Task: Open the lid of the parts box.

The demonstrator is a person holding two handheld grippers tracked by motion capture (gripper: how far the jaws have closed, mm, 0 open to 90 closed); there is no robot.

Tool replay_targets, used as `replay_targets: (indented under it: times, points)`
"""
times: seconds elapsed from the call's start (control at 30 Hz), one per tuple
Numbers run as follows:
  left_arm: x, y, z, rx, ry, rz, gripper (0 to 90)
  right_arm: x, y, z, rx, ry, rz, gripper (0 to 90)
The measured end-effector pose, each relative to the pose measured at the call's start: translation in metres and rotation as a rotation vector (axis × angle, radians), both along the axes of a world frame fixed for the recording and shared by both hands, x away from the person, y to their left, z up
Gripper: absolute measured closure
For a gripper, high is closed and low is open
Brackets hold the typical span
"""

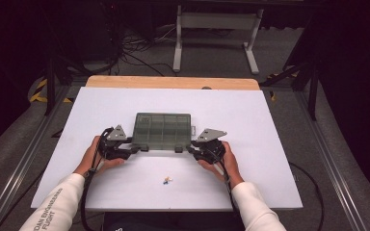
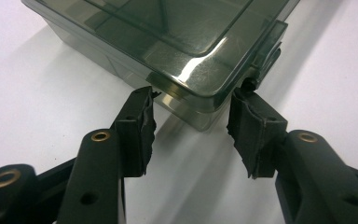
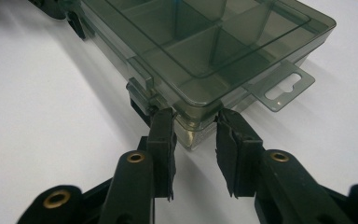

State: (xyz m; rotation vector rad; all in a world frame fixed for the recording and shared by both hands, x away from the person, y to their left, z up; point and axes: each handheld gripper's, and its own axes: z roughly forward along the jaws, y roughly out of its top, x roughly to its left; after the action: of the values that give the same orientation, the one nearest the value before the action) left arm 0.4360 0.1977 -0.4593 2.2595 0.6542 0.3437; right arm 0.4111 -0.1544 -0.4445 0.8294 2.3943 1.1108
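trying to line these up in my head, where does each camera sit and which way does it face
High view: above the person's side of the table, looking forward and down; both forearms, the left gripper and right gripper at the smoky compartment box.
Left gripper view: rides the left gripper, looking along its jaws at a near corner of the box.
Right gripper view: rides the right gripper, facing the other near corner, by the hang tab.
All three share the box and white tabletop.
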Motion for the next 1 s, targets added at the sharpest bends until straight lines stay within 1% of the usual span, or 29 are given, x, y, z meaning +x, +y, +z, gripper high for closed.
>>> replay_targets:
  times: [0.03, 0.1, 0.13, 0.17, 0.2, 0.23, 0.27, 0.33, 0.4, 0.5, 0.6, 0.73, 0.87, 0.93, 1.0]
  points:
    - [-0.0008, 0.0017, 0.0014, -0.01, 0.0, 0.002, 51.8, -0.0004, -0.0001, -0.0001, 0.001, -0.001, 0.0, 69.4]
    - [-0.0021, 0.007, 0.0046, -0.056, 0.007, 0.022, 49.8, -0.0007, -0.0013, 0.0003, 0.003, -0.001, 0.0, 71.1]
    - [-0.0028, 0.008, 0.0052, -0.072, 0.014, 0.029, 48.2, -0.0006, -0.002, 0.0002, 0.007, -0.001, -0.004, 71.4]
    - [-0.0029, 0.009, 0.0059, -0.087, 0.014, 0.031, 46.2, -0.0005, -0.0023, 0.0001, 0.01, -0.001, -0.004, 71.5]
    - [-0.0033, 0.0084, 0.006, -0.098, 0.019, 0.027, 47.1, -0.0005, -0.0023, -0.0001, 0.01, -0.001, -0.004, 71.6]
    - [-0.0035, 0.0072, 0.0057, -0.09, 0.016, 0.026, 49.0, -0.0007, -0.0024, -0.0002, 0.01, -0.004, -0.004, 71.9]
    - [-0.0035, 0.005, 0.005, -0.072, 0.014, 0.029, 48.7, -0.0008, -0.0024, -0.0001, 0.01, -0.006, -0.004, 72.2]
    - [-0.003, 0.0041, 0.004, -0.071, 0.024, 0.036, 48.5, -0.0011, -0.0025, 0.0001, 0.006, -0.008, -0.005, 73.1]
    - [-0.0027, 0.0037, 0.0038, -0.066, 0.021, 0.041, 49.2, -0.0013, -0.0029, 0.0002, 0.008, -0.011, -0.005, 74.8]
    - [-0.0025, 0.0043, 0.005, -0.079, 0.026, 0.056, 49.2, -0.0016, -0.0029, 0.0, 0.009, -0.012, -0.005, 76.1]
    - [-0.0028, 0.0047, 0.0056, -0.093, 0.035, 0.068, 50.0, -0.0024, -0.0034, 0.0001, 0.017, -0.022, -0.002, 77.7]
    - [-0.0035, 0.0035, 0.007, -0.112, 0.044, 0.086, 46.7, -0.0024, -0.0027, -0.001, 0.004, -0.027, -0.007, 77.6]
    - [-0.0036, 0.0024, 0.0061, -0.101, 0.052, 0.092, 46.6, -0.0025, -0.0023, -0.0017, 0.008, -0.029, -0.012, 76.9]
    - [-0.0036, 0.0013, 0.0059, -0.085, 0.046, 0.096, 46.1, -0.0028, -0.0015, -0.0018, 0.008, -0.032, -0.006, 76.0]
    - [-0.0033, 0.0005, 0.0059, -0.08, 0.043, 0.099, 46.0, -0.0033, -0.0003, -0.0024, 0.007, -0.033, -0.004, 73.4]
